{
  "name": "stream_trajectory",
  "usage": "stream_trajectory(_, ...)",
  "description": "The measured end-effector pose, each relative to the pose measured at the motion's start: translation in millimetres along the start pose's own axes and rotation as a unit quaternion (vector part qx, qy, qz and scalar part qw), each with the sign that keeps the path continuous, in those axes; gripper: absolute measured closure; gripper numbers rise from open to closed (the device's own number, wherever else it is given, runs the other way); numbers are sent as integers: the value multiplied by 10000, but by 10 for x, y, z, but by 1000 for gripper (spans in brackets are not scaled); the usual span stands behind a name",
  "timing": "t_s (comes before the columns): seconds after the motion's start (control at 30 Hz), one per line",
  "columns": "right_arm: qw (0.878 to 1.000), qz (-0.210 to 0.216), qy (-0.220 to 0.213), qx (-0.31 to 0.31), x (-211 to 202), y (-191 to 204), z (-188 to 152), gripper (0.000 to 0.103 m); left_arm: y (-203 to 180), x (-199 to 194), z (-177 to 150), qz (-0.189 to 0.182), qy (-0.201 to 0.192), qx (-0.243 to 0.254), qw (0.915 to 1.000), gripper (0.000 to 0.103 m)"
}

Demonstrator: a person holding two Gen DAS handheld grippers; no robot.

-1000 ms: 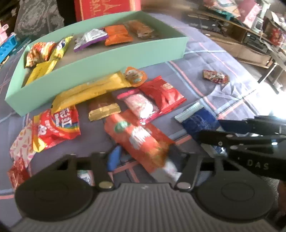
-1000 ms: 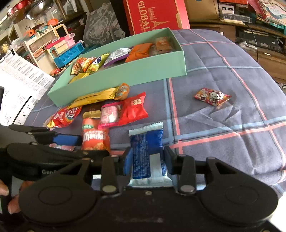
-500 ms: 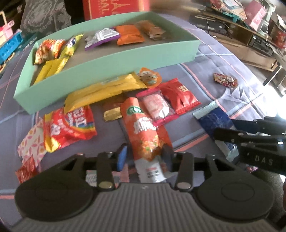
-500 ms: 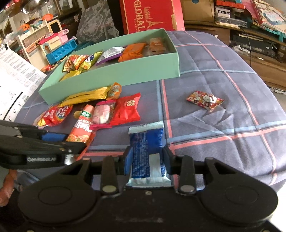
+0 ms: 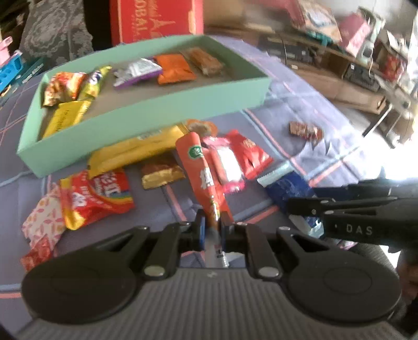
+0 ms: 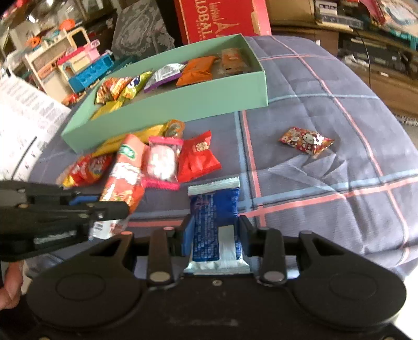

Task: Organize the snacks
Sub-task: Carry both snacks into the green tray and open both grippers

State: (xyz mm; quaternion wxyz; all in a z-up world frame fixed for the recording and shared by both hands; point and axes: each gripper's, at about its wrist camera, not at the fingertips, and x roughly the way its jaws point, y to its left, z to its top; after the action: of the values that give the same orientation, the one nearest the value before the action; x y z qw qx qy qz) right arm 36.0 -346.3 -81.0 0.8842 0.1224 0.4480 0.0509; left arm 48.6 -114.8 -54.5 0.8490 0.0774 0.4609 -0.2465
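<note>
My left gripper (image 5: 211,225) has a long orange snack packet (image 5: 201,170) between its jaws, which are closing; the pads pinch its lower end, and it sticks forward above the other snacks. Seen from the right wrist view, the same orange packet (image 6: 125,177) hangs tilted. My right gripper (image 6: 216,232) is shut on a blue packet (image 6: 214,209) with white ends that rests on the plaid cloth. Beyond them a mint green box (image 5: 183,104) holds several snacks.
Loose on the cloth lie a long yellow packet (image 5: 135,151), a red rainbow bag (image 5: 96,196), a gold-brown bar (image 5: 162,175), a pink packet (image 5: 227,164) and a red packet (image 5: 248,154). A small cartoon candy (image 6: 305,140) lies apart at the right. A red carton (image 6: 222,21) stands behind the box.
The left jaws have narrowed onto the orange packet, which turned to point forward and came up off the cloth. The right gripper has kept still with the blue packet in it.
</note>
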Motion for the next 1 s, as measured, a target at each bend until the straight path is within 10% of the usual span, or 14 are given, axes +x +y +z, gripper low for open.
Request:
stream_trajectory(0.63, 9960, 513, -670, 308, -275, 98, 915, 68, 749, -429, 746, 279, -936, -676, 9929, 92)
stream_trajectory(1.0, 9948, 272, -747, 630, 321, -19, 1797, 68, 1292, 73, 1458, 450, -725, -1024, 9911, 91)
